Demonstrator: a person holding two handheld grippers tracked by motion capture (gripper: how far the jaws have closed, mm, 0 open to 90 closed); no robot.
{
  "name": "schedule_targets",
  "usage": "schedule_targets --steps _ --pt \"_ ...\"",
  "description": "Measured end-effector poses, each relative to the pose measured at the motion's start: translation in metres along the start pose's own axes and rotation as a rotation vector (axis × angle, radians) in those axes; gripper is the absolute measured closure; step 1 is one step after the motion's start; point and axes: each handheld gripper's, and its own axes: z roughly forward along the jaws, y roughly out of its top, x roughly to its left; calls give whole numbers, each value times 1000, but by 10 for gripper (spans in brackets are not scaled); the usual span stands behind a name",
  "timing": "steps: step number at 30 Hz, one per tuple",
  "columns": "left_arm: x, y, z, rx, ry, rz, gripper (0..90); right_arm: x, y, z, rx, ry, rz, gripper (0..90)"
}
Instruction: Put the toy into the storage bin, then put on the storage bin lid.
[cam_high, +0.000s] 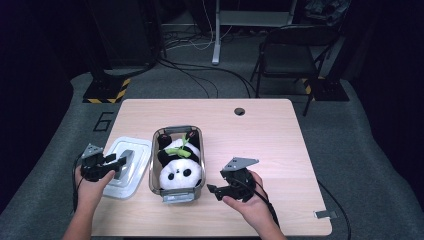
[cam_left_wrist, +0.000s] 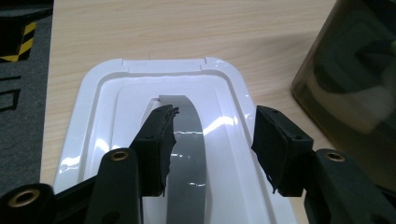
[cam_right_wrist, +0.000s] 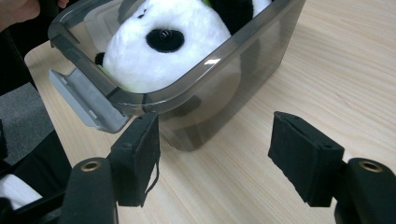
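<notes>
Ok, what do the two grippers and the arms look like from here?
Both grippers are black. The left gripper and right gripper each carry a grey three-cornered plate on top and trail a black cable. Up close the jaws are angular black arms with brass-ringed bolt holes, ending in blocky black pads, slightly frayed at the edges. The forearms are bare, no sleeves.

Overhead light falls brightly on the table (cam_high: 260, 130) while the room around it, from nine through twelve to three o'clock, sinks into darkness. Glare streaks the white lid (cam_left_wrist: 93, 116); the near jaws look soft and unfocused.
</notes>
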Motion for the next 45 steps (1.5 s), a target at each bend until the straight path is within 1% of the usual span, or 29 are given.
schedule_targets --steps 3,5,6,7,9,11,13,15,16,17,18,20,22,23,26,27,28,29,30,31,32,33,34,37,38,40,41,43,45 --pt "4 -2 4 8 8 -9 487 0 -1 0 2 -2 4 329" --pt "6 -3 7 19 20 -4 496 0 -1 1 3 -2 -1 329" --pt "6 -4 8 15 25 -9 507 0 -1 1 5 -2 9 329" --pt "6 -4 9 24 23 -7 509 -1 -1 1 2 -2 4 329" --pt "6 -3 11 23 33 -3 514 0 -2 -1 0 -3 10 330" --pt "6 -3 15 27 33 0 518 -2 -3 -2 -1 -8 3 331" --pt "6 -3 19 50 38 0 520 -2 -3 -4 -7 -10 13 331" --pt "6 -4 23 51 45 0 524 -3 -3 -5 -12 -13 10 333" --pt "6 -4 24 64 43 1 525 -3 -3 -6 -14 -16 12 333" --pt "6 -4 24 64 43 1 526 -3 -3 -6 -15 -16 19 333" --pt "6 -5 27 70 63 13 532 -4 -3 -6 -17 -16 14 333" --pt "8 -6 28 81 61 8 537 -5 -3 -6 -18 -16 14 333" --pt "9 -7 30 69 61 -2 542 -5 -4 -5 -15 -16 16 333" --pt "10 -7 30 85 52 -8 549 -5 -4 -5 -14 -16 16 333" --pt "10 -8 32 100 50 -1 574 -5 -4 -5 -17 -14 20 334" --pt "9 -9 34 92 54 0 588 -5 -4 -5 -16 -15 24 334" --pt "9 -9 33 109 53 6 597 -5 -4 -5 -17 -14 23 333" --pt "9 -10 35 95 55 2 612 -5 -4 -5 -18 -14 21 334" --pt "9 -10 35 108 50 4 624 -5 -4 -5 -18 -12 18 334" --pt "8 -10 36 100 51 5 634 -5 -4 -4 -20 -10 13 335" --pt "8 -10 35 106 48 8 655 -4 -4 -4 -18 -9 14 336" --pt "8 -10 35 115 49 13 656 -4 -4 -3 -16 -6 19 336" --pt "8 -10 35 106 50 12 658 -3 -4 -2 -17 -4 12 336" --pt "9 -11 34 102 51 7 666 -2 -5 1 -8 4 3 337" --pt "10 -11 33 105 44 3 668 -1 -5 2 -2 7 9 337" --pt "11 -11 32 113 48 1 669 1 -5 4 0 13 0 338" --pt "11 -12 31 108 51 -1 670 1 -4 4 -3 16 -9 338" --pt "12 -12 29 112 51 -4 670 3 -4 6 -4 24 -9 339" --pt "12 -11 27 101 55 -4 671 5 -3 8 -1 33 -12 340"
